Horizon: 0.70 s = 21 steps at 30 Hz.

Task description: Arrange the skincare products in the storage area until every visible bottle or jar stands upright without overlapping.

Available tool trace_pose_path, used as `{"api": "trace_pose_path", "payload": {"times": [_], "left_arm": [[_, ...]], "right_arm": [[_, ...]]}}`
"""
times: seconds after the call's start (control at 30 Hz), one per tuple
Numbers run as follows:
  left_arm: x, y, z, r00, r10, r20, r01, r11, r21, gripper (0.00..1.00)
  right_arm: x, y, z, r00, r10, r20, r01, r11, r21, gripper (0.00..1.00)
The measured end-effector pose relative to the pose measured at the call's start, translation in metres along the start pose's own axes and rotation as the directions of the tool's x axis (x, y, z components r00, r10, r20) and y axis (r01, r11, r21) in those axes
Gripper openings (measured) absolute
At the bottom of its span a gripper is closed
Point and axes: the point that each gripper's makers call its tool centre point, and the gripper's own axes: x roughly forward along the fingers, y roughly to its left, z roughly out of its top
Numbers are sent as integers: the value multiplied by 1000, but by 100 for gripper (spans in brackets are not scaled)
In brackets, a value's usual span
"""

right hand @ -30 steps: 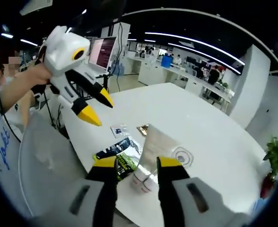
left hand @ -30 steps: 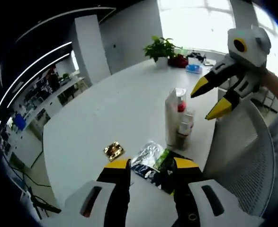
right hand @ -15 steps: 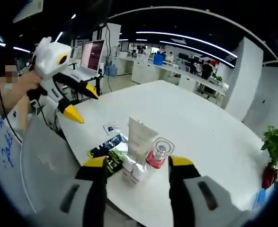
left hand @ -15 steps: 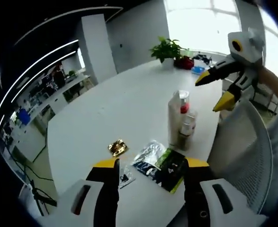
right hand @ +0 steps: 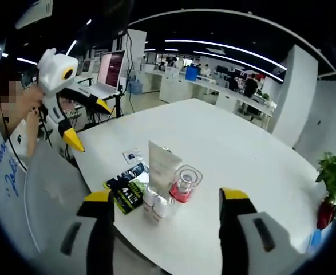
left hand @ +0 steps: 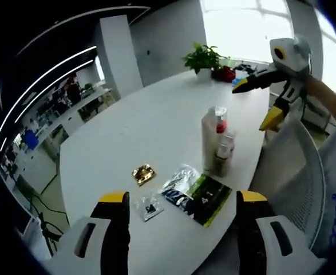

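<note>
I'd pulled both grippers back; left gripper (left hand: 182,200) and right gripper (right hand: 166,197) jaws were wide open, empty. Tube (right hand: 161,166), pump bottle (right hand: 184,183) stood upright together near tabletop (left hand: 156,120) edge, sachets (left hand: 199,196) beside.

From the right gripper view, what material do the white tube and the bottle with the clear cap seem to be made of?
The white tube looks like matte plastic: opaque, no glare, flat crimped end up. The bottle seems glossy clear plastic or glass: its cap is see-through over a pink-red body.
</note>
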Motion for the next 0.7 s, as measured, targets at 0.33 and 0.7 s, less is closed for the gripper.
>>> {"api": "trace_pose_path", "payload": {"times": [0.33, 0.7], "left_arm": [[-4, -3, -8, 1000, -11, -20, 11, 1000, -20, 88], [-6, -4, -12, 1000, -16, -22, 15, 999, -31, 97]], "right_arm": [[-1, -6, -7, 1000, -12, -19, 13, 1000, 14, 87], [3, -6, -7, 1000, 7, -27, -7, 1000, 10, 98]]}}
